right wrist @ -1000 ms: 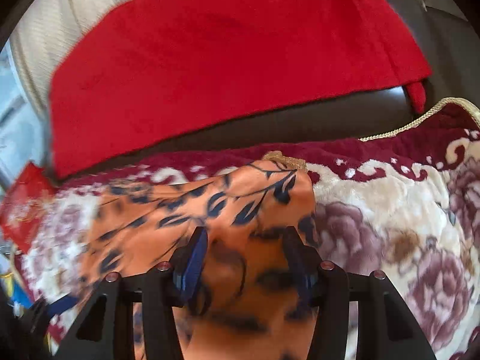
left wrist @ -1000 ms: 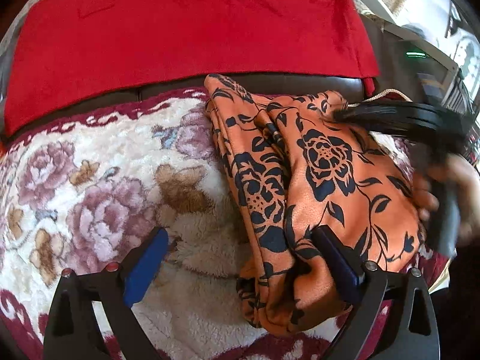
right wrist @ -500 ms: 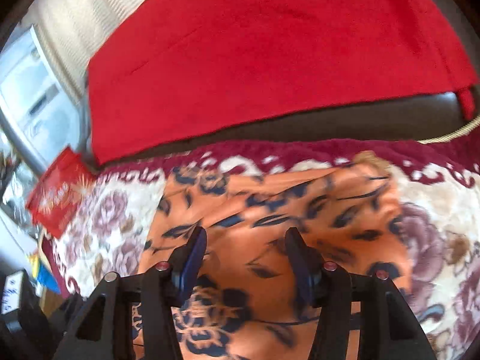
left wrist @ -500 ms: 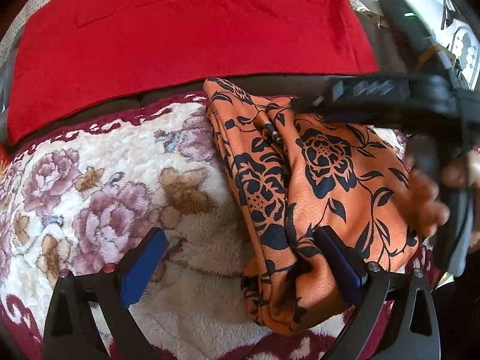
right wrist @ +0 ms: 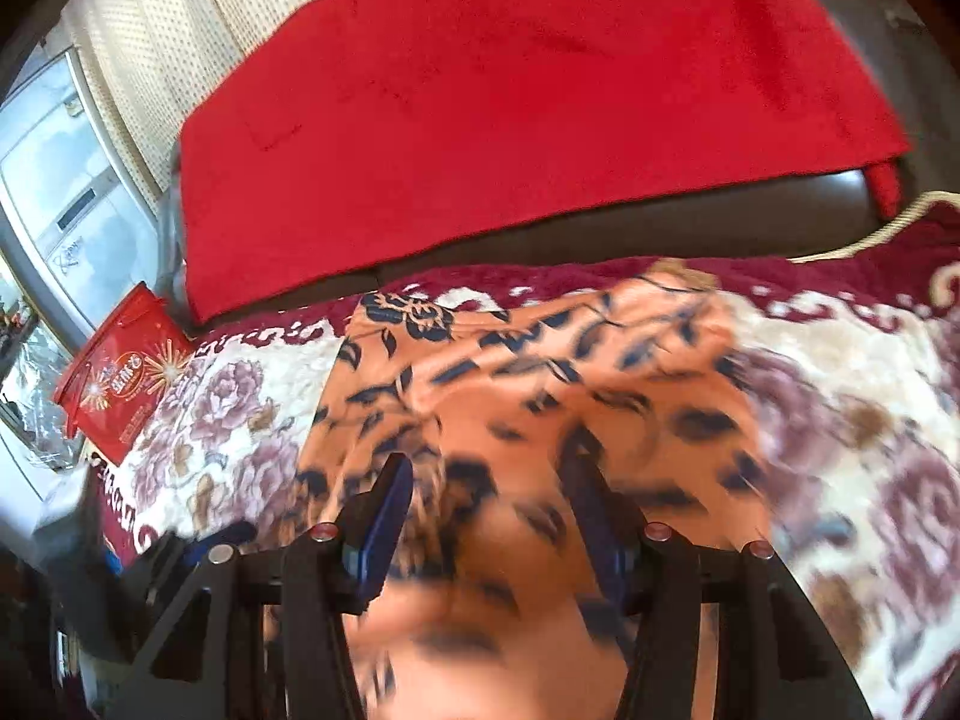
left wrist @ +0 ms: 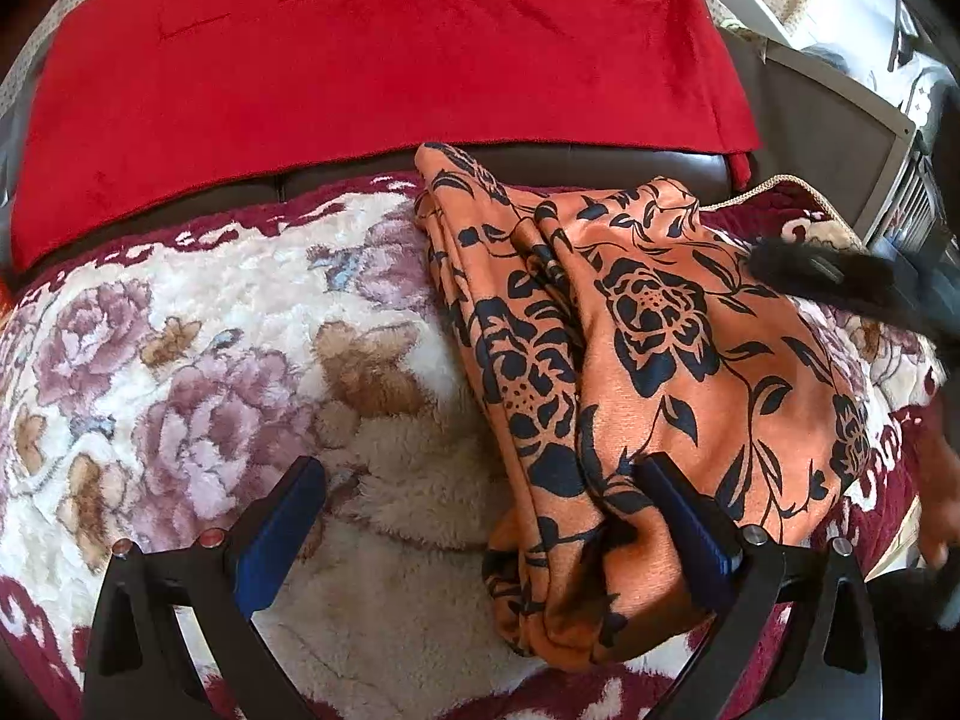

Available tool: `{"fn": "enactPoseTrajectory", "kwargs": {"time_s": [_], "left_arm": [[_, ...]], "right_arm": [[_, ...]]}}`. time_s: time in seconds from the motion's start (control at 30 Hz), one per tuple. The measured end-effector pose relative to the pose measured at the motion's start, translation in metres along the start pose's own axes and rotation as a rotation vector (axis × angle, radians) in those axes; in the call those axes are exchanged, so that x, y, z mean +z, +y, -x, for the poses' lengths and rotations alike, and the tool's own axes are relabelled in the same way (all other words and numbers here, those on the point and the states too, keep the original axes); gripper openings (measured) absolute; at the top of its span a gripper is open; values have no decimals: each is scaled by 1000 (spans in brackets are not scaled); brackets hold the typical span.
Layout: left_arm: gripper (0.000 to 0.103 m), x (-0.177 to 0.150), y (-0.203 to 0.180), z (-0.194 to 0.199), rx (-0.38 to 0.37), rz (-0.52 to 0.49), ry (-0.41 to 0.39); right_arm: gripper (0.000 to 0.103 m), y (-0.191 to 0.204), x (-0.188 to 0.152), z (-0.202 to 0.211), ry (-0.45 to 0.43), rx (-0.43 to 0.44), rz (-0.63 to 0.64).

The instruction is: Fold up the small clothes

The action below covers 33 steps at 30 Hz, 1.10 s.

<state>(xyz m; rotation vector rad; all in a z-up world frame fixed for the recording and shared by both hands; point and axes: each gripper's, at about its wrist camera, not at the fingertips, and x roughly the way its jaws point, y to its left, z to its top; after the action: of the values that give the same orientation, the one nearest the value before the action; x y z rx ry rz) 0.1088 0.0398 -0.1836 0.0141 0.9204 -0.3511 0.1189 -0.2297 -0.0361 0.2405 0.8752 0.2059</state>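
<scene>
**Orange floral cloth lay folded on the fleece blanket between two grippers**

Orange cloth (left wrist: 690, 372) printed with black roses lay in a thick folded bundle on a plush blanket (left wrist: 180, 360) patterned with mauve and tan flowers and edged in dark red. The bundle ran from the near edge of the blanket up to its far border, where it touched the dark leather seat back (left wrist: 336, 180). A red cloth (left wrist: 372, 54) hung draped over that seat back behind it.

The left gripper (left wrist: 480, 516) stood with its jaws spread wide and nothing clamped. Its right blue pad (left wrist: 684, 516) pressed against the near end of the folded bundle, while its left pad (left wrist: 282, 528) hung over bare blanket, well clear of the fabric.

In the right wrist view the right gripper (right wrist: 492, 510) hovered above the same orange cloth (right wrist: 540, 384), which showed blurred beneath it. Its jaws stood partly apart; the fabric filled the gap behind them, but whether the pads actually gripped it could not be told. In the left wrist view that gripper (left wrist: 840, 288) appeared as a dark blurred shape over the bundle's right side.

A red packet (right wrist: 120, 378) lay off the blanket's left edge.
</scene>
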Motion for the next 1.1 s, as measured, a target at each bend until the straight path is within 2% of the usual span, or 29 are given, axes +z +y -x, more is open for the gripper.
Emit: {"fn": "enactPoseTrajectory", "kwargs": {"time_s": [0.13, 0.17, 0.23, 0.3, 0.37, 0.4, 0.5, 0.6, 0.7, 0.8, 0.93, 1.1], "left_arm": [[103, -1, 3, -5, -18, 35, 18], [103, -1, 4, -6, -28, 48, 27], [103, -1, 6, -11, -73, 61, 56], [103, -2, 9, -14, -104, 71, 65], [103, -4, 11, -11, -110, 86, 57], [103, -5, 10, -8, -94, 83, 47], [103, -9, 2, 20, 23, 77, -30], [103, -20, -7, 59, 115, 91, -147], [103, -28, -10, 91, 173, 130, -194], [103, -31, -16, 123, 247, 121, -249], [103, -34, -30, 165, 311, 86, -306], [103, -39, -43, 212, 338, 72, -345]], "right_arm": [[58, -4, -29, 32, -25, -105, 30], [58, -6, -38, 33, -18, -110, 28], [58, -15, -60, 16, 53, -98, 1], [58, -18, -73, 16, -21, -83, 18], [58, -20, -72, 21, -27, -66, -10], [58, -20, -71, 24, -22, -62, -23], [58, -17, -72, 40, -16, -68, -39], [58, -13, -83, 72, -57, -74, -29], [58, -5, -89, 107, -106, -92, -6], [61, 5, -90, 137, -148, -98, 15], [69, 21, -95, 175, -215, -84, 42], [69, 38, -102, 209, -265, -65, 66]]}}
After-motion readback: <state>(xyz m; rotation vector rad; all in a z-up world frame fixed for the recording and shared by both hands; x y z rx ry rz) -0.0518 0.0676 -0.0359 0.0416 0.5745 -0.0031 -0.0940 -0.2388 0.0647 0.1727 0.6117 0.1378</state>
